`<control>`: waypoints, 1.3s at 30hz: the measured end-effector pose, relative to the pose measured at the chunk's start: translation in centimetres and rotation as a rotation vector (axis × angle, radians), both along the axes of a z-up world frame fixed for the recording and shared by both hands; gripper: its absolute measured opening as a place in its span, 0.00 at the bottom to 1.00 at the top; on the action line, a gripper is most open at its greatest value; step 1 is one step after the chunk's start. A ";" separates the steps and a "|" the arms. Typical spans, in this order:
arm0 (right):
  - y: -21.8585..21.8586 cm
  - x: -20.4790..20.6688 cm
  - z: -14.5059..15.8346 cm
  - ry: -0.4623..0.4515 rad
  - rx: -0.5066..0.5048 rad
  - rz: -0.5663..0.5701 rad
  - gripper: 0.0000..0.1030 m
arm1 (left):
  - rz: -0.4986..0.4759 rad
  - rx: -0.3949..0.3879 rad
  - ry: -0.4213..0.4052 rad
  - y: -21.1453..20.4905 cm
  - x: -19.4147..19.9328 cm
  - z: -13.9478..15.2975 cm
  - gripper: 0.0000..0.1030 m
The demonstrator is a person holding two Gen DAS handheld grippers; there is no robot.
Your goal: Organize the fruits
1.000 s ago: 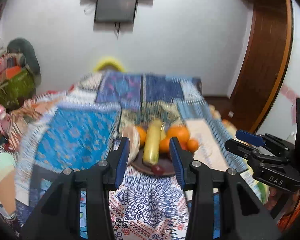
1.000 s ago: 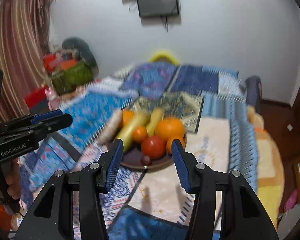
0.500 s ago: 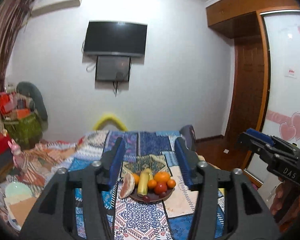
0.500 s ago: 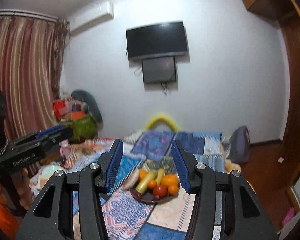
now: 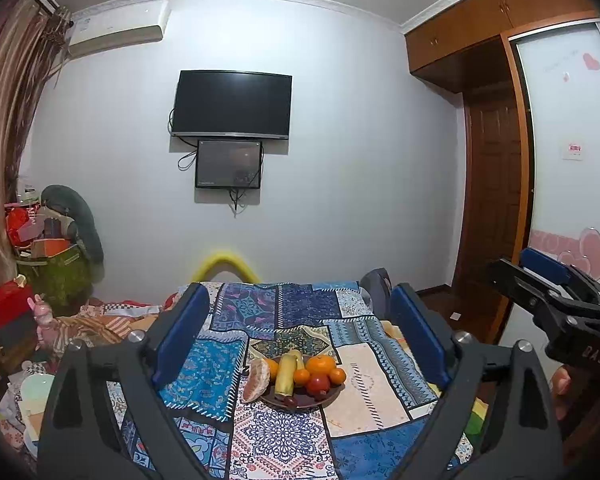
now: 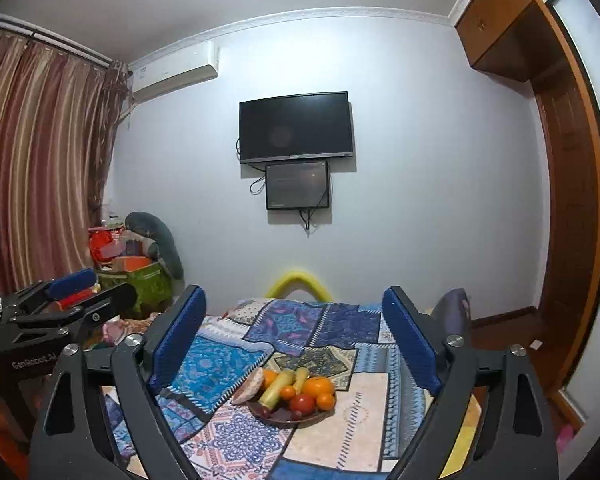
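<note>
Above fruit plate (image 5: 300,402) | left tongs (image 5: 300,336) wide, empty; right tongs (image 6: 294,338) likewise

Two markings are legible. In the left wrist view, the black body of the right hand-held gripper (image 5: 548,284), seen to the right of the left gripper, carries pale raised letters reading "DAS" or "BAS"; the first character cannot be settled. In the right wrist view, the black body of the left hand-held gripper (image 6: 88,292), seen to the left of the right gripper, carries pale lettering that reads "GenRobot.AI". The large black wall-mounted television (image 6: 296,126), ahead of and above both grippers, has a small brand mark on its lower bezel, too small to read. The small white wall plate with a red mark (image 5: 574,150), up and to the right, is likewise illegible.
</note>
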State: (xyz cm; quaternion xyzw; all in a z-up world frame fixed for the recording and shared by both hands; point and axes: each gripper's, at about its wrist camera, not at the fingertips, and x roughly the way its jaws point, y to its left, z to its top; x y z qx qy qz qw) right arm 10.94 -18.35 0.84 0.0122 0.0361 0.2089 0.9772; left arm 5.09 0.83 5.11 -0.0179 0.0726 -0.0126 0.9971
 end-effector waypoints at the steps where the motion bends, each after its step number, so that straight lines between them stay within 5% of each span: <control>1: 0.0 -0.1 0.1 -0.003 0.001 -0.005 0.95 | 0.003 -0.003 -0.001 0.0 -0.1 0.0 0.95; 39: -0.7 -1.6 -0.3 -0.013 0.004 -0.027 1.00 | 0.015 0.028 -0.020 -0.8 -1.3 -0.2 1.00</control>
